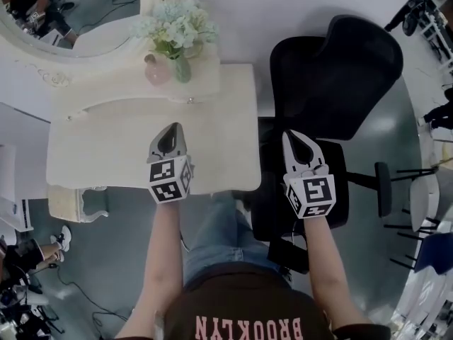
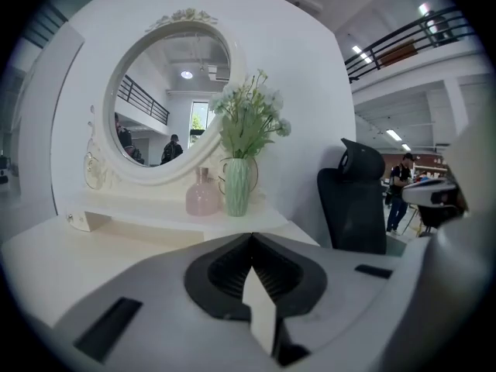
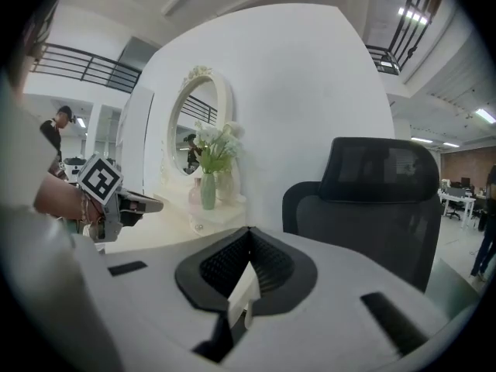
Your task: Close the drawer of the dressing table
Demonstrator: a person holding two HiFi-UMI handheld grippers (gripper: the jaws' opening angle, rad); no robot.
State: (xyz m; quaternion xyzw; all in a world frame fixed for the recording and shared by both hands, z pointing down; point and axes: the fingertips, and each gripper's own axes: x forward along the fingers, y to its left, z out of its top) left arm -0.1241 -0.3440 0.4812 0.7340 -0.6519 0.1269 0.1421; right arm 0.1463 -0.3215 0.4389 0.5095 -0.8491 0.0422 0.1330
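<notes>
My left claw (image 1: 172,134) and right claw (image 1: 296,146), both pressed together and empty, hover by the dressing table (image 1: 226,133). No drawer looks open; I'd withdraw without bumping it.

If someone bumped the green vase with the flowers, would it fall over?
Probably yes: the green vase is tall and narrow, with a big flower bunch on top, so it looks tippy. It looks like ribbed ceramic, so maybe breakable.

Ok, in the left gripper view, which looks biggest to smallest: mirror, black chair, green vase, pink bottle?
1. oval mirror
2. black chair
3. green vase and pink bottle: they look about alike
</notes>
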